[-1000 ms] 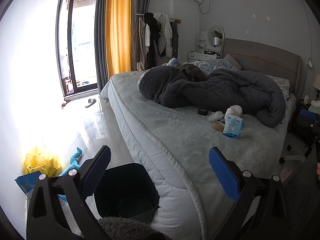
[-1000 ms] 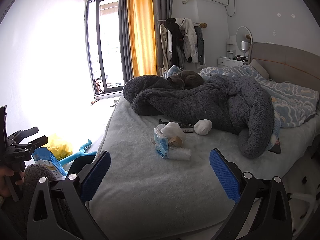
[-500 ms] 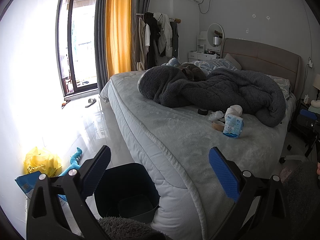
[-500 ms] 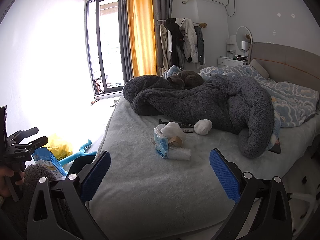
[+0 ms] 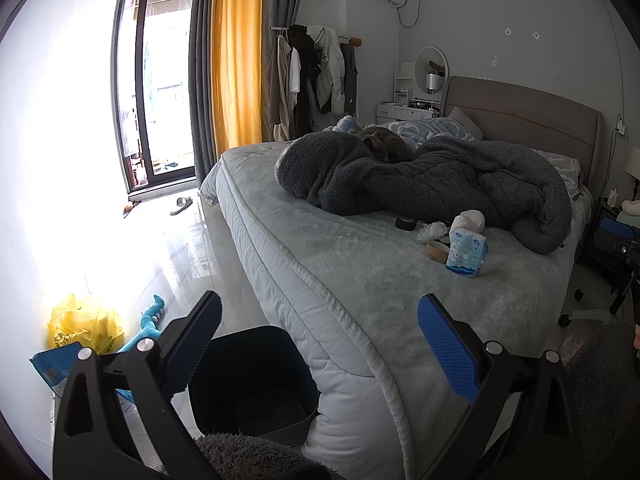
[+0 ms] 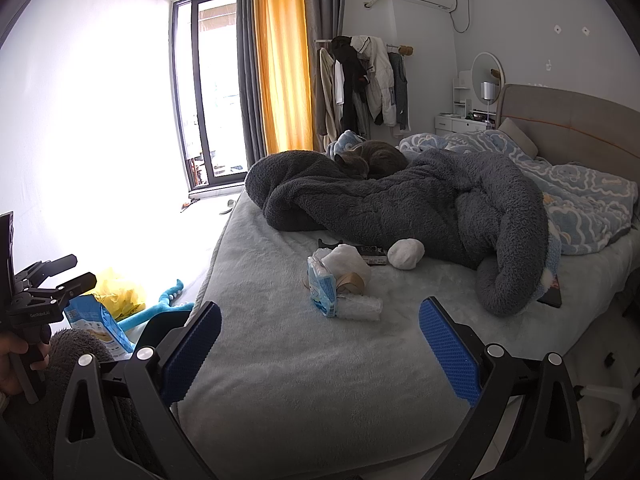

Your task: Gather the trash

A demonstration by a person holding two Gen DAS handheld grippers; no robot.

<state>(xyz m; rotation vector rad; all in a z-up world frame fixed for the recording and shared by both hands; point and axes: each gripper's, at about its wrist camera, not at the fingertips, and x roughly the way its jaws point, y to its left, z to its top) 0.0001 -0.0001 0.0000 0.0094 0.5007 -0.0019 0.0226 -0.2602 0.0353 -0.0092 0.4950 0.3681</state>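
Litter lies on the bed (image 6: 320,360): a blue tissue pack (image 6: 323,290) (image 5: 467,253), a brown tape roll (image 6: 351,282) (image 5: 436,249), a clear crushed plastic piece (image 6: 360,308), white crumpled wads (image 6: 406,253) (image 5: 468,221) and a black item (image 5: 405,223). A dark bin (image 5: 256,376) stands on the floor at the bed's corner. My left gripper (image 5: 318,344) is open and empty above the bin and bed corner. My right gripper (image 6: 320,344) is open and empty over the bed's near part, short of the litter.
A grey fleece blanket (image 6: 400,208) with a grey cat (image 6: 370,160) on it covers the bed's far part. On the floor by the wall lie a yellow bag (image 5: 82,322), a blue packet (image 6: 96,322) and a teal toy (image 6: 160,306). The left gripper shows in the right wrist view (image 6: 44,284).
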